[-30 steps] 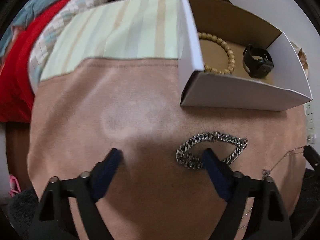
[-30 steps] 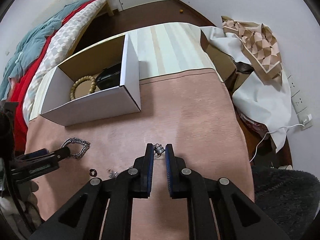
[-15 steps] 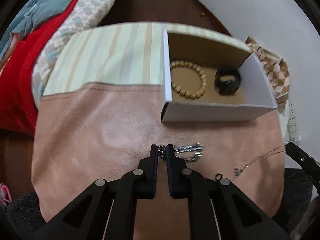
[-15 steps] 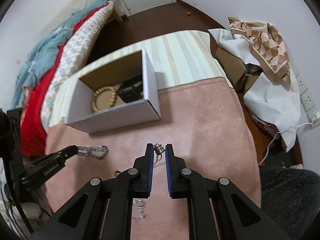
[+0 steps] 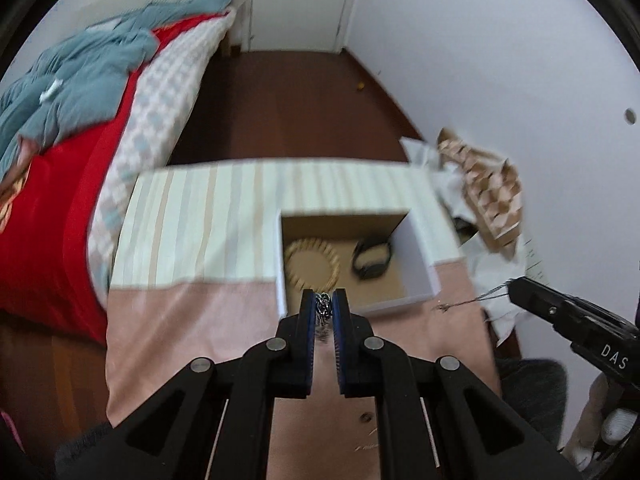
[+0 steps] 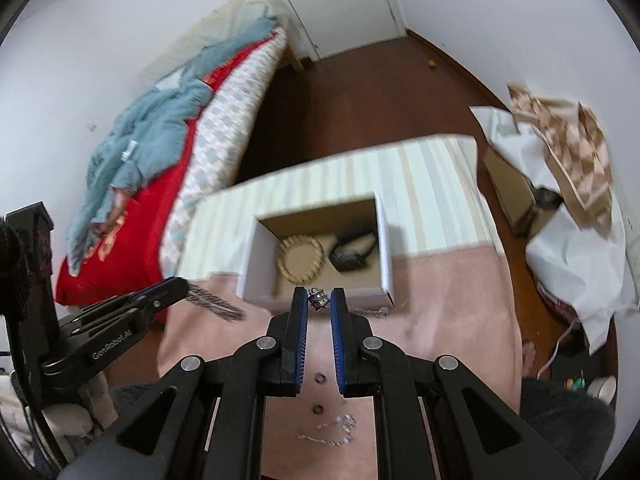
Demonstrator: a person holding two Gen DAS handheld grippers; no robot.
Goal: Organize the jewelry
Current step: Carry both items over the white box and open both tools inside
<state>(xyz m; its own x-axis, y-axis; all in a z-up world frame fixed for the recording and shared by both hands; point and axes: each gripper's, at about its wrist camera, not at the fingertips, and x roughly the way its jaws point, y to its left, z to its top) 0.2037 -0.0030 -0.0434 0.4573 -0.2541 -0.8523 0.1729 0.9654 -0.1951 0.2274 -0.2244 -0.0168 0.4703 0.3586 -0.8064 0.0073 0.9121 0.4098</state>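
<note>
While both chains hung limp, you carried them toward the box (image 5: 420, 264).
Left tool (image 5: 324, 307) clenched the heavy link bracelet (image 6: 216, 302); right tool (image 6: 319, 301) pinched the fine necklace (image 5: 476, 299) by its pendant.

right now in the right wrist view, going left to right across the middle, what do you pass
left gripper holding the chunky chain → white box wall → beaded bracelet → black watch → white sheet draped at the right
</note>
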